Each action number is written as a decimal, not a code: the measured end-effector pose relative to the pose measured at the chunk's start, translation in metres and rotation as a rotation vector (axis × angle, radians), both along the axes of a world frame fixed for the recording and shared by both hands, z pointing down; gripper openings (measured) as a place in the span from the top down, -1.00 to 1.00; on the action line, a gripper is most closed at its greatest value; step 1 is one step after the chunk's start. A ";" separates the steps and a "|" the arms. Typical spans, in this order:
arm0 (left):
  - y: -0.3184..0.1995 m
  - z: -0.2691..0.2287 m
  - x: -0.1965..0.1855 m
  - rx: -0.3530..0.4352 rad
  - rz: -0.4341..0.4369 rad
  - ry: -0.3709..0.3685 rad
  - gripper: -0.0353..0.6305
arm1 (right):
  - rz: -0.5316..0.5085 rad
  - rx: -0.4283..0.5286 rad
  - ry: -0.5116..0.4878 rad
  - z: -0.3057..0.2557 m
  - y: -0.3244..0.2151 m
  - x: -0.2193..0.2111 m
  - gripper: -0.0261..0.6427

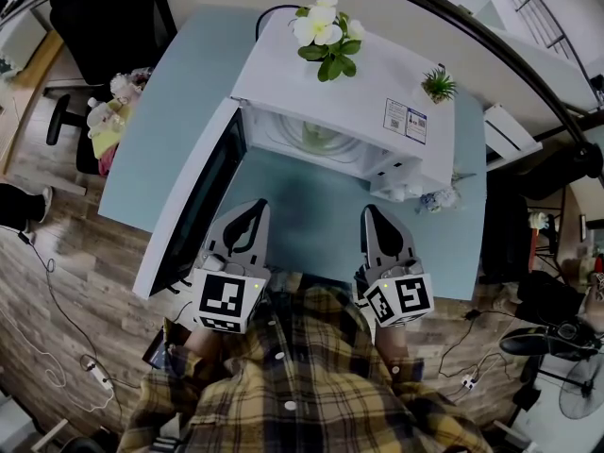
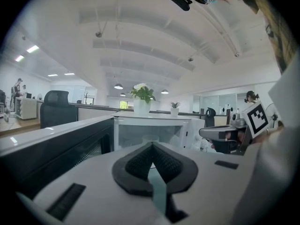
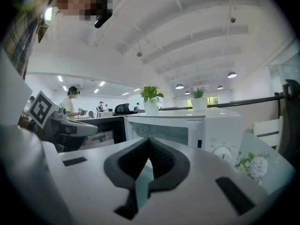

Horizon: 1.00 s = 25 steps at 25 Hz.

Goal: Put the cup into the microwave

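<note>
In the head view, a white box-shaped microwave oven (image 1: 377, 83) stands on a light blue table (image 1: 311, 210). Its dark-glass door (image 1: 193, 210) is swung wide open to the left. A pale, translucent cup (image 1: 317, 138) stands upright inside the open cavity, near the middle. On the oven's roof are a white-flowered plant in a white pot (image 1: 326, 28) and a small green potted plant (image 1: 439, 85). The grey left gripper (image 1: 256, 206) and the grey right gripper (image 1: 369, 211) are side by side over the table in front of the cavity. Both point toward the cavity and are well apart from the cup. A yellow plaid shirt (image 1: 302, 376) fills the lower edge.

In the left gripper view, the black ribbed pads (image 2: 138, 161) meet at their tips with nothing gripped. Only a sliver of blue table shows through the hollow behind the tips. Just beyond the tips, the cup shows faintly as a pale shape inside the lit cavity.

In the right gripper view, the jaws are pressed fully together and hold nothing. The microwave lies straight ahead, but the cup cannot be made out in the cavity from here. A small bunch of pale flowers (image 3: 253, 165) lies on the table just beside the oven's control side.
</note>
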<state>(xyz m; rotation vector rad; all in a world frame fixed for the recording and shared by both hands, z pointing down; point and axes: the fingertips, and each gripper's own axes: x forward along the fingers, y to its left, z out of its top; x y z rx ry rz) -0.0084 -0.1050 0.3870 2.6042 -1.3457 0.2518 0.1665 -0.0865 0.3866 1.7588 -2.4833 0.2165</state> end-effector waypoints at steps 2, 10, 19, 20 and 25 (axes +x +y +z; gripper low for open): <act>-0.001 0.000 0.000 0.001 0.001 0.002 0.92 | 0.001 0.001 0.001 0.000 0.000 0.000 0.91; -0.001 -0.001 0.001 0.005 0.005 0.004 0.92 | 0.002 0.002 -0.008 -0.002 -0.002 -0.001 0.91; 0.000 0.000 0.002 0.003 0.006 0.003 0.92 | -0.023 -0.012 -0.002 0.001 0.000 -0.005 0.92; 0.000 0.000 0.002 0.003 0.006 0.003 0.92 | -0.027 -0.013 0.000 0.002 0.000 -0.005 0.92; 0.001 -0.001 0.001 0.004 0.000 0.004 0.92 | -0.021 -0.017 0.001 0.004 0.003 -0.004 0.92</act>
